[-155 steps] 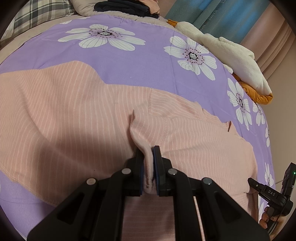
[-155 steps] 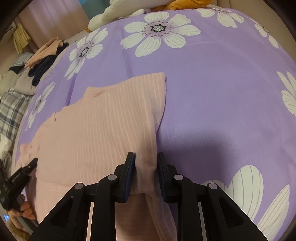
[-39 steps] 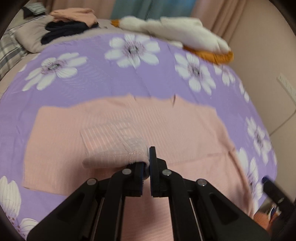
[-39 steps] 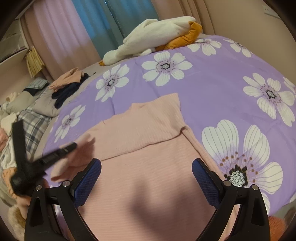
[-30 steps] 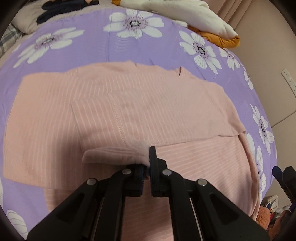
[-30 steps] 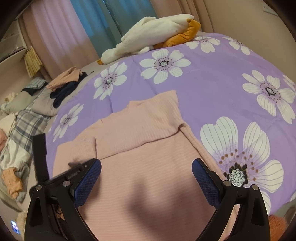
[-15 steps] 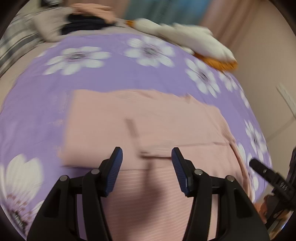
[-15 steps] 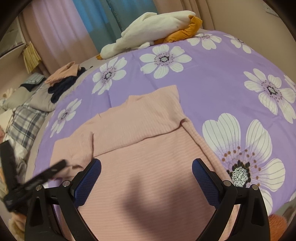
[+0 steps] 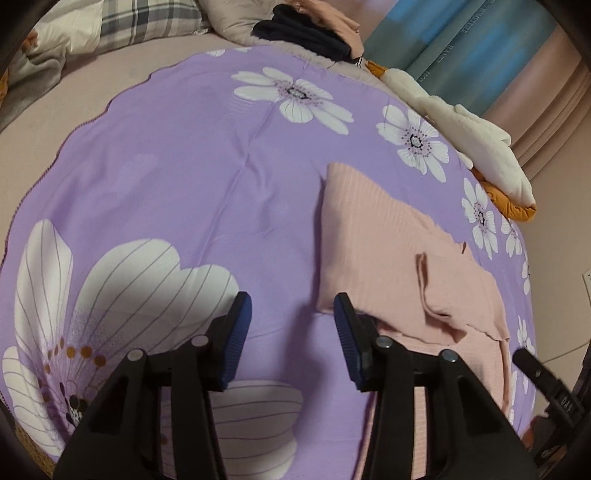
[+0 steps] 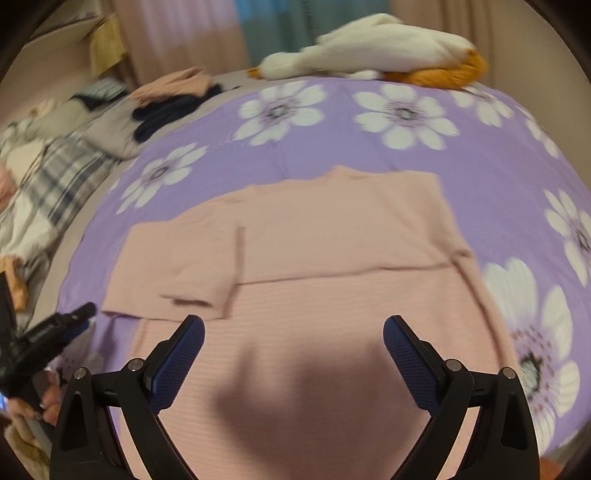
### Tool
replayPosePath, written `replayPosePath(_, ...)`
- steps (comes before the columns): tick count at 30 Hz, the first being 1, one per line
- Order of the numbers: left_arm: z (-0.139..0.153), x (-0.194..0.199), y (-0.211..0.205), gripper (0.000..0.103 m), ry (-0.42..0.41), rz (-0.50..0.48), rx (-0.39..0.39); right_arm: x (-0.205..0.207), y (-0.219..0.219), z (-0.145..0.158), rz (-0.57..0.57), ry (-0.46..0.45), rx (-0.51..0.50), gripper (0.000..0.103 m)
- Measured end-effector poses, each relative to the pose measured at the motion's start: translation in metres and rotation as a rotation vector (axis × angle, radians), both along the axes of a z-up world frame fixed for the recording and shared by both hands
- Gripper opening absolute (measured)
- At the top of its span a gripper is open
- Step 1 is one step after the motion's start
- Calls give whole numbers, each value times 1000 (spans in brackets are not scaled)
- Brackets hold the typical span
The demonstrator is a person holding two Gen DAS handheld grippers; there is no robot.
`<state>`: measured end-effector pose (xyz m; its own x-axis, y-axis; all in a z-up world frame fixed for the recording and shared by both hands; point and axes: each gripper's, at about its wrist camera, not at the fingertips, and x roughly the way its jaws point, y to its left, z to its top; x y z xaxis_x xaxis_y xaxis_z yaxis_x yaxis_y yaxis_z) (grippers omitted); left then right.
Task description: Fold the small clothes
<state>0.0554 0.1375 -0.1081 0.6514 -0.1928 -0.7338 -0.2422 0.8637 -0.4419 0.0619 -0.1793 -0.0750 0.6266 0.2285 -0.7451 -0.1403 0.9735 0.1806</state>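
A pink striped top [image 10: 332,258] lies flat on the purple flowered sheet [image 10: 480,147], both sleeves folded in across the chest; the left sleeve's cuff [image 10: 192,269] lies on the body. My right gripper [image 10: 293,350] hovers wide open over the top's lower half, nothing between its fingers. In the left wrist view the top [image 9: 388,258] lies to the right. My left gripper [image 9: 291,328] stands over bare sheet [image 9: 184,177] just beside the top's corner; its jaws are closing with nothing between them. The left gripper [image 10: 55,332] also shows at the right wrist view's left edge.
A white and orange heap of clothes [image 10: 369,55] lies at the far edge of the sheet. Dark and pink garments [image 9: 306,33] and plaid bedding [image 9: 147,22] lie at the back left. Curtains [image 9: 480,55] hang behind; a wall stands on the right.
My left gripper let go of the sleeve, opened, and swung left off the top onto bare sheet. The sleeve now lies folded on the body. My right gripper stayed open and shifted over the top.
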Motion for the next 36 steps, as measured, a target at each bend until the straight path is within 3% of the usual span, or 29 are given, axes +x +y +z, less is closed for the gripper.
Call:
replayPosePath(5, -13, 0, 7, 31, 7, -4, 5, 19, 51, -3, 130, 11, -63, 91)
replayPosePath(9, -15, 0, 11, 31, -5, -5, -20, 35, 81, -16, 201, 55, -108, 88)
replayPosePath(13, -17, -1, 14, 31, -7, -8, -42, 53, 99, -33, 209, 106, -168, 76)
replayPosePath(19, -20, -2, 18, 31, -14, -6, -80, 65, 103, -48, 187, 128, -213, 68)
replayPosePath(24, -20, -3, 18, 32, -15, -5, -83, 67, 99, -47, 190, 121, -212, 54)
replayPosePath(32, -19, -3, 19, 33, -16, -5, -91, 73, 83, -42, 156, 114, -172, 12)
replayPosePath(36, -19, -3, 19, 33, -15, -5, -89, 74, 76, -38, 151, 107, -139, 7)
